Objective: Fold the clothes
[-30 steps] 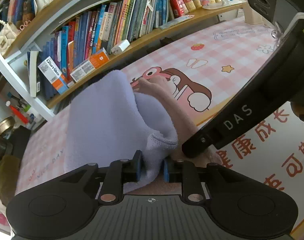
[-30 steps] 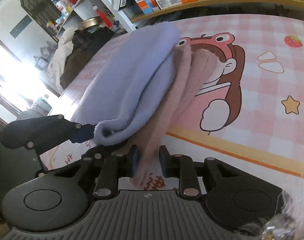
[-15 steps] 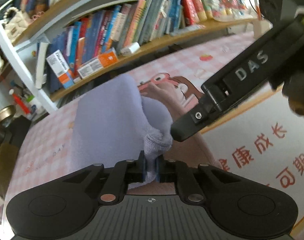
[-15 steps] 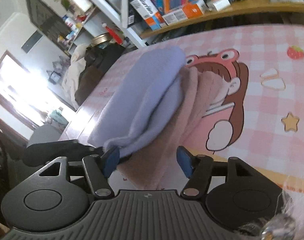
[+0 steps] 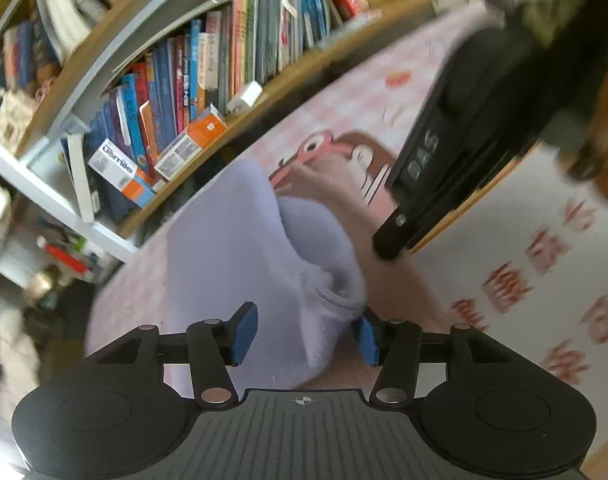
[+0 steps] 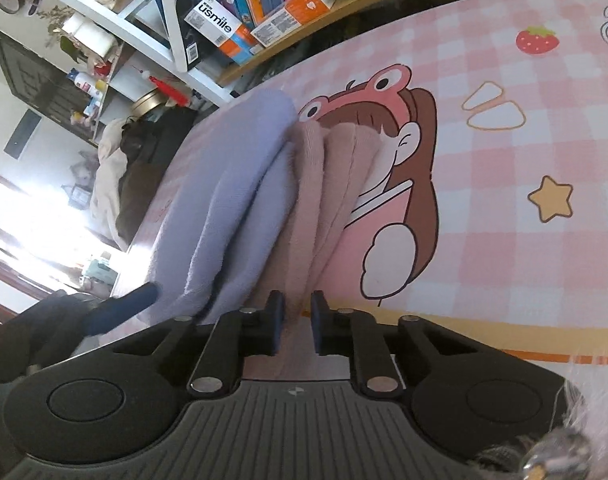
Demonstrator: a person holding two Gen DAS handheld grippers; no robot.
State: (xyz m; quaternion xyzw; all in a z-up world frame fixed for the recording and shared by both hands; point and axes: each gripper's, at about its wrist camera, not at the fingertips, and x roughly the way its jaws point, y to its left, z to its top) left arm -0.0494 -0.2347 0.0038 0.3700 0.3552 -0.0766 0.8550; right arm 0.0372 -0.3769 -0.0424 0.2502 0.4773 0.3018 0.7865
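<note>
A folded lavender garment lies against a folded dusty-pink garment on the pink checked cartoon mat. My left gripper has the lavender hem between its blue pads; its jaws are opening and the pads stand off the cloth. My right gripper is closing, and its pads pinch the near edge of the pink garment. In the left wrist view the right gripper's black body hangs over the pink garment. One blue left finger shows beside the lavender cloth in the right wrist view.
A bookshelf packed with books and small boxes runs along the far edge of the mat. To the left stand a white shelf unit and dark clutter. Red Chinese lettering marks the near mat.
The left jaws, pinched on the lavender hem half a second ago, have spread apart. The right jaws went wide and have since closed on the pink edge. Both wrists have rolled.
</note>
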